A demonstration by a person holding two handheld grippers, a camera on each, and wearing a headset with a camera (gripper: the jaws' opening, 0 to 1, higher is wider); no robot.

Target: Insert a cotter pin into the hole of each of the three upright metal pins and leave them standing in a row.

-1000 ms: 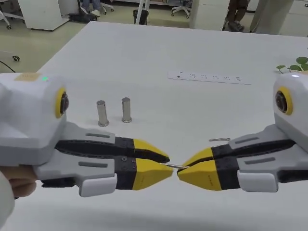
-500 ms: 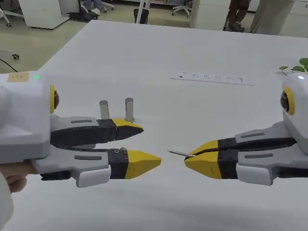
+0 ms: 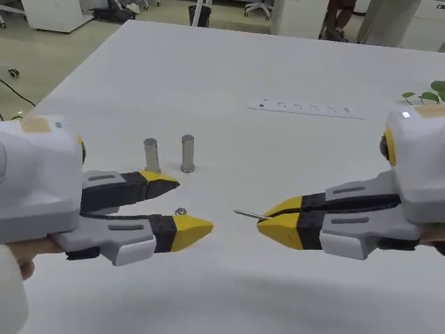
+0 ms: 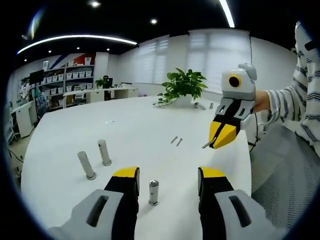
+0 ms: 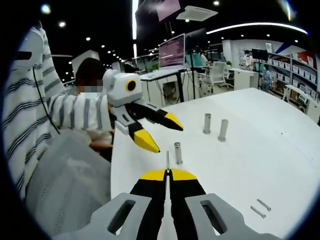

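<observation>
The left gripper (image 3: 195, 204) has its jaws spread wide and grips nothing; 1 metal pin (image 4: 153, 192) stands upright on the white table (image 3: 229, 83) between them, touching neither. The right gripper (image 3: 259, 227) is clamped tight on a cotter pin (image 3: 247, 215), whose free end points toward the left gripper. 2 more metal pins (image 3: 151, 154) stand side by side farther back, and 2 spare cotter pins (image 4: 176, 141) lie flat on the table.

White table (image 3: 229, 76), pretty bare tbh. In the head view, left of centre, a metal pin (image 3: 151, 154) stands upright with a second pin (image 3: 188, 153) just beside it. A third pin (image 3: 181, 211) stands lower down. A white power strip (image 3: 306, 108) lies flat upper right. In the left gripper view, two loose cotter pins (image 4: 176, 141) lie mid-frame, with a potted plant (image 4: 182, 85) top centre.
</observation>
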